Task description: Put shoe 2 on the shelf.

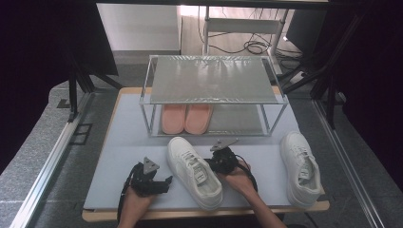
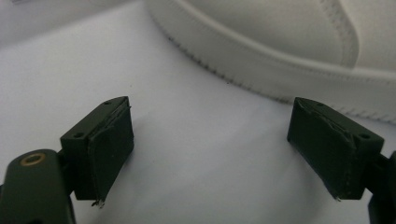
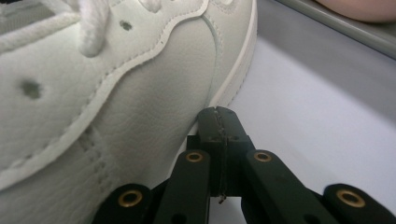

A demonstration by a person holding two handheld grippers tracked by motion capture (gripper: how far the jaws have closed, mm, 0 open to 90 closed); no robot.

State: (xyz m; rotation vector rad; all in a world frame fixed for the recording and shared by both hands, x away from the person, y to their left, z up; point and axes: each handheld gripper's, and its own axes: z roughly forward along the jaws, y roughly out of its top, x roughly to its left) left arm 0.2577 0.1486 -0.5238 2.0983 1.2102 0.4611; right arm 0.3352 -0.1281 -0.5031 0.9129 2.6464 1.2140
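White shoe lies near the table's front edge, between both grippers. Right gripper, jaws pressed together, touches its side; left gripper spread, just beside the sole. Judgement: push gently, low against the sole, so the shoe turns without tipping.

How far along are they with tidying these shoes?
Done, it seems: pink slippers sit on the rack's lower shelf. In hand: the left gripper is open beside the nearer white sneaker, the right gripper, shut, pressing its other side. Left: both sneakers, including the far one, lie on the table.
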